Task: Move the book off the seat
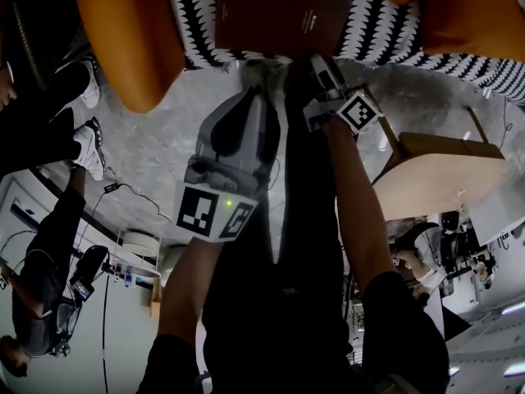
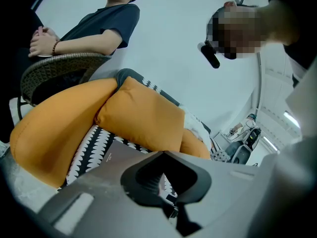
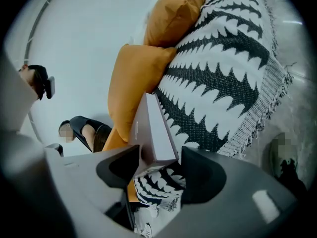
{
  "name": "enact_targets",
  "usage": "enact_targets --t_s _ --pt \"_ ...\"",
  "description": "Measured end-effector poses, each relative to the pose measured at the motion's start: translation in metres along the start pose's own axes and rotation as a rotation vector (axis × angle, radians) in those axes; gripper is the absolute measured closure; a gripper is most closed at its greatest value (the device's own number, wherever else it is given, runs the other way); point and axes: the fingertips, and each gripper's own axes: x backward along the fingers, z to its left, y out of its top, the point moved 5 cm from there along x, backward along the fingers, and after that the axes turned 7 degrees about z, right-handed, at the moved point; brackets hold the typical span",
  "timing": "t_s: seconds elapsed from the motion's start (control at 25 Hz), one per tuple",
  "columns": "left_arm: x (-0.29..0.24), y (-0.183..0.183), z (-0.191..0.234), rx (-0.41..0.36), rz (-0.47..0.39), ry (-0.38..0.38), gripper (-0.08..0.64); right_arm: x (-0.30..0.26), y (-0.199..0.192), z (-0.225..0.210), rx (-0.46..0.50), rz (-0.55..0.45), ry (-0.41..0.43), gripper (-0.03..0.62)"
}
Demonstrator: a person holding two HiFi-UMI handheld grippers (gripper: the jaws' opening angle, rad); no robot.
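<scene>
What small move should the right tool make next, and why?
Probably it should close. The right tool has its jaws open with the near end of the book between them, and a gap shows at one side. The book lies on the seat, not yet lifted, so gripping seems to come first.

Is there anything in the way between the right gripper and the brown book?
Nothing I can see. The dark brown hardcover book on the black-and-white patterned blanket has its end between the right gripper's open jaws.
</scene>
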Motion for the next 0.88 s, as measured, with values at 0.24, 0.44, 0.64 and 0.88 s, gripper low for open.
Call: enact_targets --t_s 0.24,0.44,0.64,0.88 --pt "-0.001 0.004 0.0 -0.002 0.0 -0.004 0.554 0.002 0.003 0.007 0.018 0.008 -0.001 0.361" --pt "0.0 0.008 0.001 0.003 -0.008 0.006 0.554 0.01 0.01 0.017 0.04 -0.004 -0.023 0.376" --pt "0.003 0.013 0.001 0.001 -0.023 0.009 0.554 0.012 0.019 0.033 0.088 -0.017 -0.034 0.385" --pt "0.006 0.018 -0.003 -0.005 -0.034 0.011 0.554 0.016 0.027 0.055 0.177 -0.015 -0.064 0.394"
